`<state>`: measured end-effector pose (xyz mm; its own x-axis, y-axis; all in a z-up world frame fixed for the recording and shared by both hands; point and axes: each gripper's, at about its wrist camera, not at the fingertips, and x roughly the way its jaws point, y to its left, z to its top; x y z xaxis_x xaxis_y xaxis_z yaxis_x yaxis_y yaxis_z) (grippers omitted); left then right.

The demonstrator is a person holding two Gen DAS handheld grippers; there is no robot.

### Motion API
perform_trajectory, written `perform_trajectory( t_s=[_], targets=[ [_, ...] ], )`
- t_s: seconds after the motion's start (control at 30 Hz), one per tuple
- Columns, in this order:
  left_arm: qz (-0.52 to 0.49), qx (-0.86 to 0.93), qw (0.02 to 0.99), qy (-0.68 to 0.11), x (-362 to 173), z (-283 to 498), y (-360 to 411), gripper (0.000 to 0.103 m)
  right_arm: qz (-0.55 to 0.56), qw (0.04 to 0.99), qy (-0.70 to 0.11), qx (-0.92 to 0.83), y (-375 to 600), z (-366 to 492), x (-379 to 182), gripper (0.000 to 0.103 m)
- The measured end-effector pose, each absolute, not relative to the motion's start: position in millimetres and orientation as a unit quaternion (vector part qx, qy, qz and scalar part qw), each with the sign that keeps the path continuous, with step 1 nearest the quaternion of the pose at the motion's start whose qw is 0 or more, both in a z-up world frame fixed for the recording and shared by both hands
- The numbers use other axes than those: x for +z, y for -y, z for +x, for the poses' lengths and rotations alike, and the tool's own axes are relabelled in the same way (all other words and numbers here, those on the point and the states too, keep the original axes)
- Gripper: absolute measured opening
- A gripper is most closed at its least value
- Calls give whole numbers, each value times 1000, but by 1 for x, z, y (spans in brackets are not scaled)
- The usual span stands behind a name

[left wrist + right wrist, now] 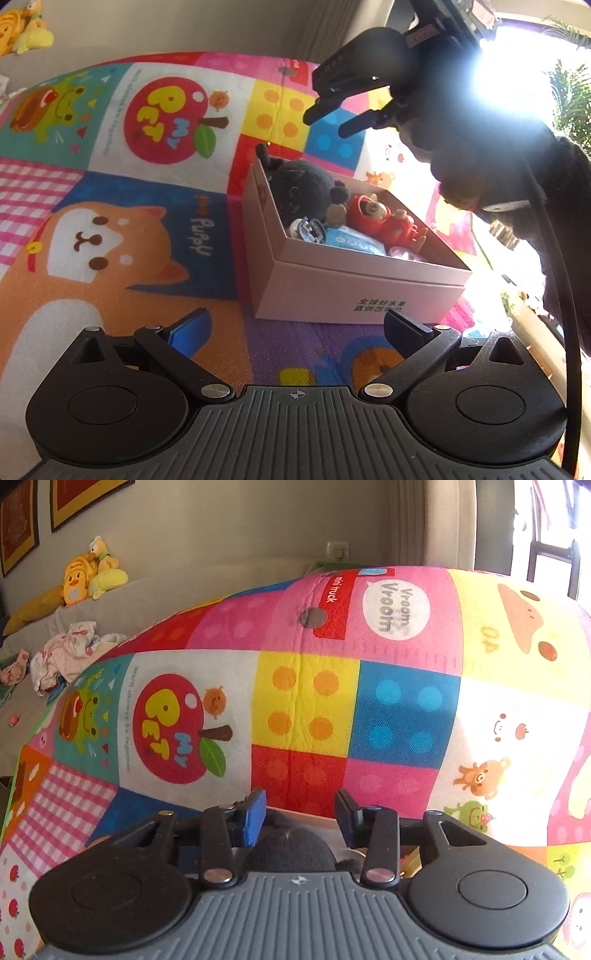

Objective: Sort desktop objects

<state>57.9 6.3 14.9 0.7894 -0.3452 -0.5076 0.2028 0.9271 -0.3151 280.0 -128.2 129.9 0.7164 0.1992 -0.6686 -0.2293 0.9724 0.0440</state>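
wall (229, 520): grey, framed pictures (55, 506) | sofa (48, 627): yellow plush (85, 578), clothes (66, 653) | window (546, 535): bright glare

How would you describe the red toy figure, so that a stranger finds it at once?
Find the pink cardboard box on the colourful play mat. Inside, beside the black plush cat, lies the red toy figure. It alone is bright red, with a brown face.

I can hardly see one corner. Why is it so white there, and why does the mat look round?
Left wrist view: sunlight from the window glares, darkening the right gripper above the box. Right wrist view: the fisheye lens bulges the flat mat.
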Motion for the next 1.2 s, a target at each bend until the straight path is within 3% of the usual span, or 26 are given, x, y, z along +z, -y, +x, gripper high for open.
perform_trajectory(
  t_s=[0.23, 0.43, 0.7, 0.93, 1.0, 1.07, 1.2],
  targets=[
    [-125, -147, 937, -291, 14, 59, -7, 102, -8, 904, -409, 125, 114, 304, 97, 36],
    [-119, -151, 938, -290, 14, 57, -4, 102, -76, 893, -429, 116, 107, 296, 85, 36],
    [-117, -149, 936, -296, 13, 58, -4, 102, -68, 876, -461, 124, 116, 297, 87, 48],
    [-115, -152, 936, -295, 13, 57, -2, 102, 56, 903, -408, 123, 139, 297, 117, 52],
    [-113, -153, 936, -295, 13, 57, -1, 102, 63, 901, -412, 118, 135, 304, 115, 50],
    [-114, -153, 936, -294, 13, 57, -2, 102, 58, 899, -417, 122, 127, 308, 110, 37],
    [-115, -153, 936, -294, 13, 56, -2, 102, 27, 895, -427, 129, 114, 304, 102, 31]
  ],
)
